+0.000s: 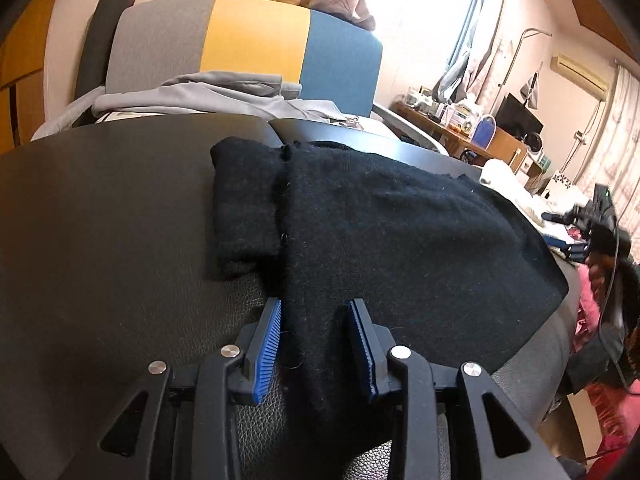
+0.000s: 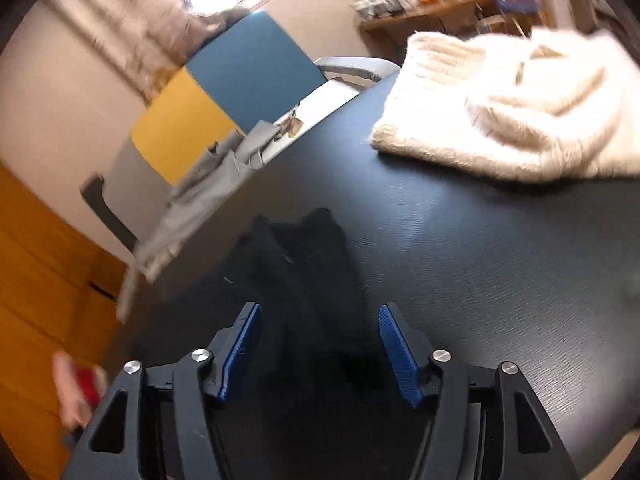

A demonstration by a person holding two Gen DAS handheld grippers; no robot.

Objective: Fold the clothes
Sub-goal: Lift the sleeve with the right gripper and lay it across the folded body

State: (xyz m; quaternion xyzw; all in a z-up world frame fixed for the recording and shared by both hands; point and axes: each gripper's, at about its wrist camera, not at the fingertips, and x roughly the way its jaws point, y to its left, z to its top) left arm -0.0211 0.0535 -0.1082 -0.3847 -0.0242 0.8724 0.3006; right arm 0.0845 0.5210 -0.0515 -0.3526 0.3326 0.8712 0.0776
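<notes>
black garment: soft black knit garment lying flat on the dark table, sleeve folded in
left gripper: jaws part open, straddling the garment's near edge, pads not pressing
right gripper: wide open over the garment, gripping nothing
white sweater: fluffy cream knit sweater further back on the table

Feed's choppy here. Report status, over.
Left gripper open, astride black garment. Right gripper open, nothing gripped. Cream sweater lies apart on table. Nothing blocking.
</notes>
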